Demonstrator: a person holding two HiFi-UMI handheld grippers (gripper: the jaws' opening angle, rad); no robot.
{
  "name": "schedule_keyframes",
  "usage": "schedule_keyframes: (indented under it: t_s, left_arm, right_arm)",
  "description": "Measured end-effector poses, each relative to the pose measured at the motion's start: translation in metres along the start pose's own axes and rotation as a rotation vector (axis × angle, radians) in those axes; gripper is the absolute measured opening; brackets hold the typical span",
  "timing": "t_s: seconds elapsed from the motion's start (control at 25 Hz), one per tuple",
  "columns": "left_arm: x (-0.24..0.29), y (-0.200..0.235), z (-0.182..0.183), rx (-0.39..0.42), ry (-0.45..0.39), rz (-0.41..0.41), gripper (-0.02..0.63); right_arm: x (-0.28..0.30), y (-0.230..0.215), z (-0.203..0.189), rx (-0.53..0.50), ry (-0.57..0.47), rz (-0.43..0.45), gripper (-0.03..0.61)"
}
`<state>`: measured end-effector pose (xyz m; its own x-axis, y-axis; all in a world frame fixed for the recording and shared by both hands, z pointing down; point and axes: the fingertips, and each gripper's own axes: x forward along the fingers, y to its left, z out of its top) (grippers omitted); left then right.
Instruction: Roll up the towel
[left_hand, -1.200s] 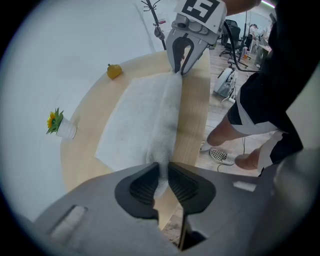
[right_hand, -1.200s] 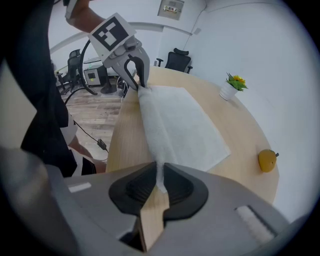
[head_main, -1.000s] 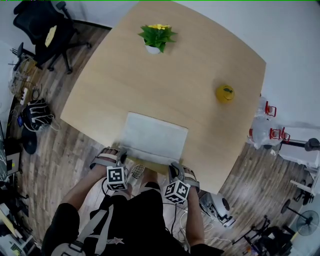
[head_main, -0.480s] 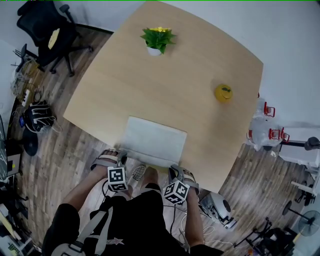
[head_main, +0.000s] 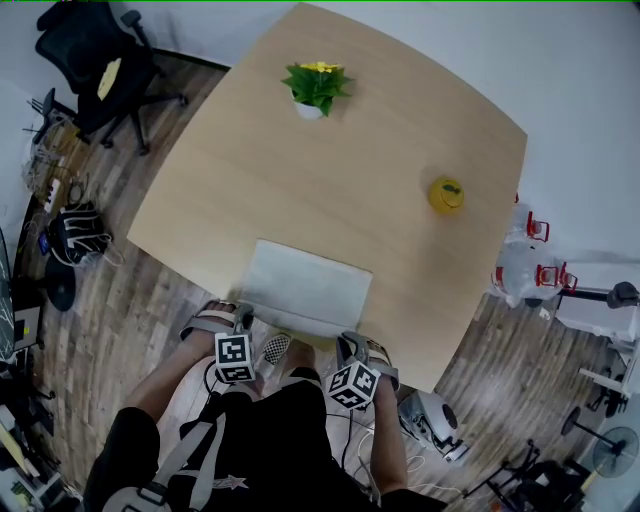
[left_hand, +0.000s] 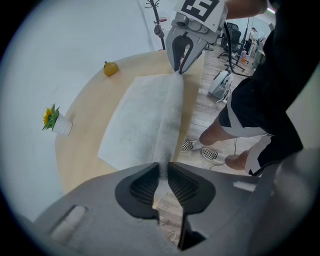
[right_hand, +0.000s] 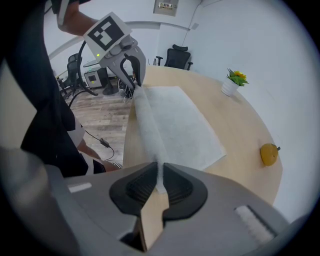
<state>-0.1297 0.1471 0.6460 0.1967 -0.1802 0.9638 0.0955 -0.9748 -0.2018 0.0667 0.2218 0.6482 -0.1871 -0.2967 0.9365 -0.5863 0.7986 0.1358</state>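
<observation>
Head view: left gripper (head_main: 243, 317) and right gripper (head_main: 348, 345) each pinch one end of the towel (head_main: 305, 288), its near edge raised off the bench (head_main: 350, 170).

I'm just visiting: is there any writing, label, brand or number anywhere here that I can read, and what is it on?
No readable words or numbers anywhere.
marker cubes: black-and-white square patterns, not letters.
wall panel: any print is too small to read.
towel: plain, no label in view.

Head view high overhead; 2 gripper views close, opposed, along the shared towel (head_main: 305, 288)
</observation>
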Motion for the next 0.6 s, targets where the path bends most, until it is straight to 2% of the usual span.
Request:
schedule_keyframes:
  t_s: [0.6]
  left_arm:
    - [0.009,0.031,0.004,-0.020,0.003,-0.020,0.071]
  right_arm:
    - [0.009,-0.032,0.010,0.009,-0.005,0.013,0.046]
